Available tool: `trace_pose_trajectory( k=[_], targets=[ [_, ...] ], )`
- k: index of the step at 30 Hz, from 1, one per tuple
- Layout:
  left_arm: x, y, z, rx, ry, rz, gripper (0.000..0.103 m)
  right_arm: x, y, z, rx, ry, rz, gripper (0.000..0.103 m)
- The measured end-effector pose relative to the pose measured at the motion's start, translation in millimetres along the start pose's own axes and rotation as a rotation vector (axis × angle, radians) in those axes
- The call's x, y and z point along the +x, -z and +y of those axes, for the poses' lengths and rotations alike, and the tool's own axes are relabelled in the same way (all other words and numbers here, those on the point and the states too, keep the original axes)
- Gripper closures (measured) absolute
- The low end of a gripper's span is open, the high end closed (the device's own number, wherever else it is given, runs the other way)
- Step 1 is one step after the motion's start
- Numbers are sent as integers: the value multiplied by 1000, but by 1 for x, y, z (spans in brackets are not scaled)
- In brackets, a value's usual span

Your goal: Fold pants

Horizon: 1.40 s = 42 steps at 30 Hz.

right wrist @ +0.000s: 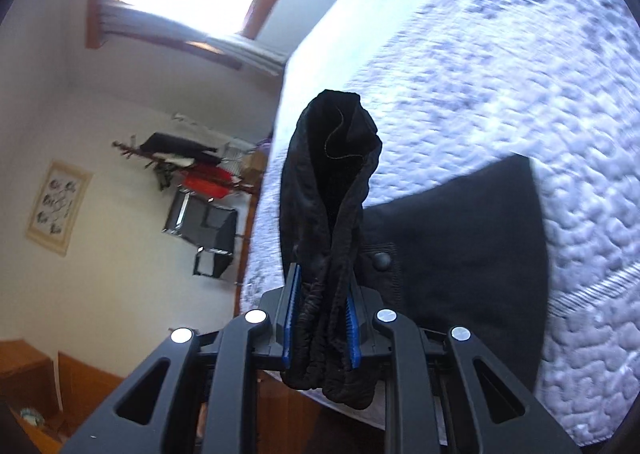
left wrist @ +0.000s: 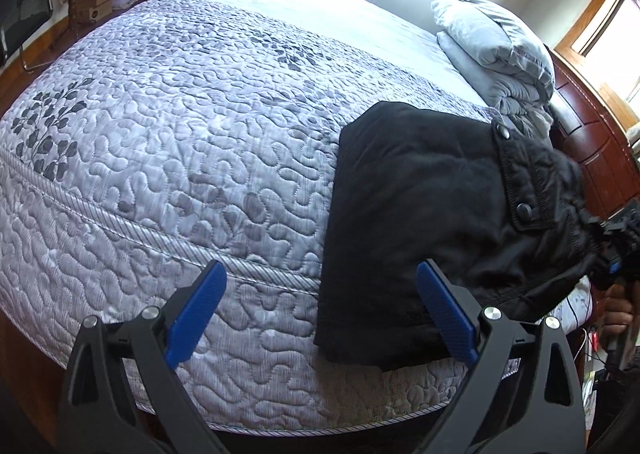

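I've got the black pants [left wrist: 420, 214] lying folded near the corner of the bed [left wrist: 180, 126], a soft matte slab against that quilted, pebbly grey-lavender cover with leaf prints. My left gripper [left wrist: 320, 314] hangs over the bed's edge with its ribbed blue pads spread wide, holding nothing; the right-hand pad sits just over the pants' near edge. Over on the right wrist view, my right gripper [right wrist: 322, 322] is clamped tight on the gathered, elasticated waistband, the fabric bunched into ropey wrinkles between the blue pads [right wrist: 291, 318] and lifted into a tall hooded fold. A round snap button [right wrist: 381, 260] shows on a stitched flap just beside it. From the left view, that waist end rises off the mattress toward the right edge. A stack of pale grey folded bedding [left wrist: 496, 50] sits beyond the pants, close to them.
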<state>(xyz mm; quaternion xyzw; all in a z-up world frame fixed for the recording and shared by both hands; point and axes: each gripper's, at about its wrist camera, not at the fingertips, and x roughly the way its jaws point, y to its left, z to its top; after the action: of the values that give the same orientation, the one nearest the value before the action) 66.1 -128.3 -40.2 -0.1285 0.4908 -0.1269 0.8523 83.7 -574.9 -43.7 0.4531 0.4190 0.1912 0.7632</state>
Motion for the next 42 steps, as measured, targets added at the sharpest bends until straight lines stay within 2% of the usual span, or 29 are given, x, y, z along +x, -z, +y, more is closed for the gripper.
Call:
trace_pose_trajectory(
  k=[5,10,14,18,21,23,27,29,35,42],
  targets=[
    [5,4,-8,22,-2,23,7,15,11,-53,54,113,17,83],
    [6,6,-15,37,-4,32,7,22,17,-84,110,113,-2,77],
    [7,7,-18,48,-5,39,7,20,20,-87,92,122,-8,70],
    [6,8,-20,50,-2,41,7,7,24,-75,44,147,-7,69],
    [5,9,-19,46,-1,41,7,-7,30,-71,48,126,-12,61],
    [5,10,-18,40,0,41,7,-13,34,-70,50,129,-14,51],
    [5,13,-16,27,6,47,7,-23,43,-76,59,118,-30,45],
    [5,15,-16,28,3,48,7,-26,47,-79,68,131,-20,37],
    [3,18,-18,32,4,48,7,-32,66,-88,62,172,-2,37],
    [3,21,-25,43,5,55,6,-15,74,-103,172,90,22,37]
  ],
)
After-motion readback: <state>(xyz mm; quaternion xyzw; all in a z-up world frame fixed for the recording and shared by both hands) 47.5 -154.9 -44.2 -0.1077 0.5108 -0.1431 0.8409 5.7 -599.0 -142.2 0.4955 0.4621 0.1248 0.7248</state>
